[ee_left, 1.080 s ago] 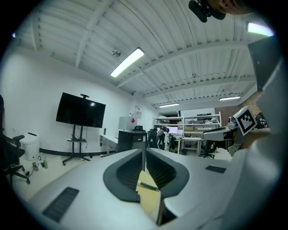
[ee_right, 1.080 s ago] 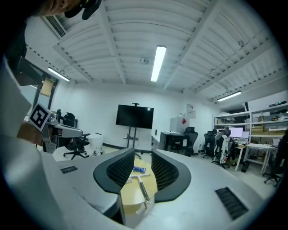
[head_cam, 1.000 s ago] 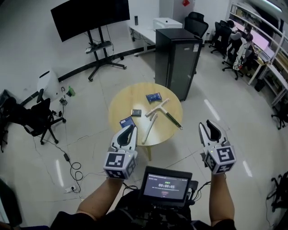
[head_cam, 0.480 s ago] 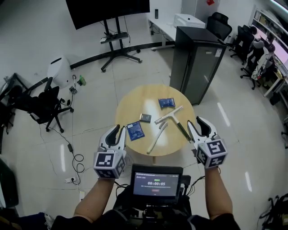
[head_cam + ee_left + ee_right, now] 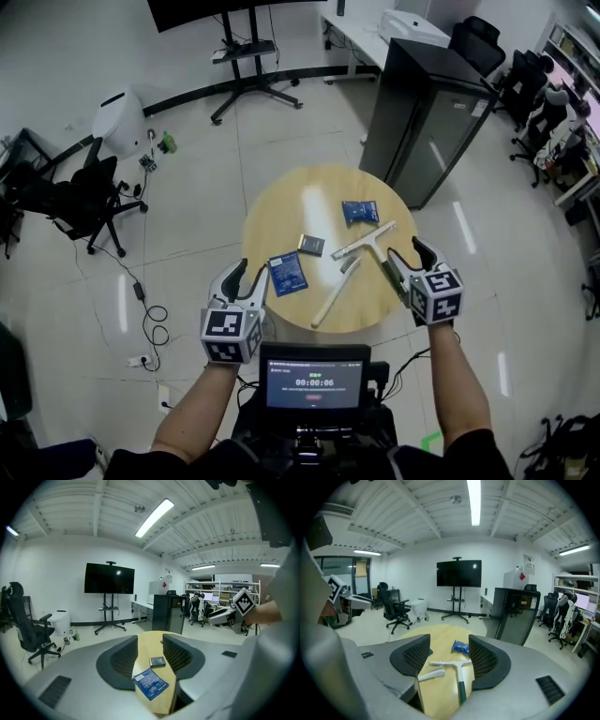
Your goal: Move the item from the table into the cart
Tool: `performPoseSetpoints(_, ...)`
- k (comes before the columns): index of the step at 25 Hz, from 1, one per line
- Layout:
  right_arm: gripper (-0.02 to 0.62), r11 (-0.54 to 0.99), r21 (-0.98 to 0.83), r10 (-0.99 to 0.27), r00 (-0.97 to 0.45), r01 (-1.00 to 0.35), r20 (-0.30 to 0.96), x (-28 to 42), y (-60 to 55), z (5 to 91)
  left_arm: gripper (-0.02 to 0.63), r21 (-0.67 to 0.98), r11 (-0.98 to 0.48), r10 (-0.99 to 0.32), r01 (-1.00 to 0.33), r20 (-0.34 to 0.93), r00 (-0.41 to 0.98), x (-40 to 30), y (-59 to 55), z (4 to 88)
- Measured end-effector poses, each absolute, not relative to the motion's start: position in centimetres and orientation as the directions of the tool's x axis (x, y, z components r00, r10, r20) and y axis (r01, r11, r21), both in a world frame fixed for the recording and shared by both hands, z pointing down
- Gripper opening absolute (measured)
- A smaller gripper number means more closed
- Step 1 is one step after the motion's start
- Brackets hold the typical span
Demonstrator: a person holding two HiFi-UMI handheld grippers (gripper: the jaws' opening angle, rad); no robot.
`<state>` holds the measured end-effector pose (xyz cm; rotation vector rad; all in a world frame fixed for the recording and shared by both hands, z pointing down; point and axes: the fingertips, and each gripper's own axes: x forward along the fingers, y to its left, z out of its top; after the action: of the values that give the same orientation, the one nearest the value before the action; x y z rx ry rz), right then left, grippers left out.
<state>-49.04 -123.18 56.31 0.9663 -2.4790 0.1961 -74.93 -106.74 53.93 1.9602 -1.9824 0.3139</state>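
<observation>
Print on the nearer blue packet (image 5: 288, 273) illegibly small.

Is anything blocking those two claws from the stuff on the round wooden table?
Nothing visible. Both claws have just been opening and grip nothing. The left claw faces the flat blue packet, the right claw the white green-handled squeegee, with only bare round wooden table between.

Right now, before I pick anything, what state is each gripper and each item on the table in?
left gripper, open, jaws just opened wider, nothing between them
right gripper, open, jaws just opened wider, nothing between them
blue packet, flat on the table, untouched
dark box, flat on the table
blue pouch, lying at far side
squeegee, lying flat, handle toward right gripper
brush, lying flat beside squeegee
</observation>
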Motion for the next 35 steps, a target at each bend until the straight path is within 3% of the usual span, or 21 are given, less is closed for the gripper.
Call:
performPoseSetpoints(5, 0.264, 0.757, 0.016, -0.535, -0.605, -0.654, 0.590, -52.1, -129.3, 65.4, 0.181, 0.108, 0.061, -0.884, -0.992, 0.468, -0.003, -78.7, -112.0, 62.0)
performPoseSetpoints(13, 0.264, 0.791, -0.023, -0.399, -0.543, -0.612, 0.739, -50.8, -136.7, 76.9, 0.181, 0.160, 0.079, -0.795, -0.984, 0.606, 0.035, -74.7, -120.5, 70.5)
performPoseSetpoints(25, 0.262, 0.803, -0.033, -0.301, -0.453, -0.595, 0.839, -51.2, -141.1, 87.6, 0.181, 0.196, 0.094, -0.720, -0.976, 0.691, 0.070, -73.2, -126.4, 79.6)
performPoseSetpoints(30, 0.213, 0.805, -0.037, -0.281, -0.434, -0.592, 0.856, -51.8, -141.9, 89.9, 0.181, 0.211, 0.098, -0.702, -0.972, 0.707, 0.083, -73.6, -127.7, 82.0)
performPoseSetpoints(31, 0.179, 0.804, -0.036, -0.280, -0.431, -0.594, 0.858, -51.8, -142.1, 90.4, 0.181, 0.214, 0.100, -0.698, -0.972, 0.711, 0.085, -73.8, -127.9, 82.4)
performPoseSetpoints(32, 0.088, 0.802, -0.036, -0.284, -0.432, -0.597, 0.856, -51.9, -142.3, 90.7, 0.181, 0.217, 0.101, -0.696, -0.971, 0.713, 0.087, -73.9, -128.1, 82.8)
performPoseSetpoints(35, 0.081, 0.800, -0.039, -0.295, -0.448, -0.599, 0.844, -52.2, -142.7, 91.0, 0.181, 0.223, 0.103, -0.690, -0.969, 0.718, 0.091, -74.1, -128.4, 83.5)
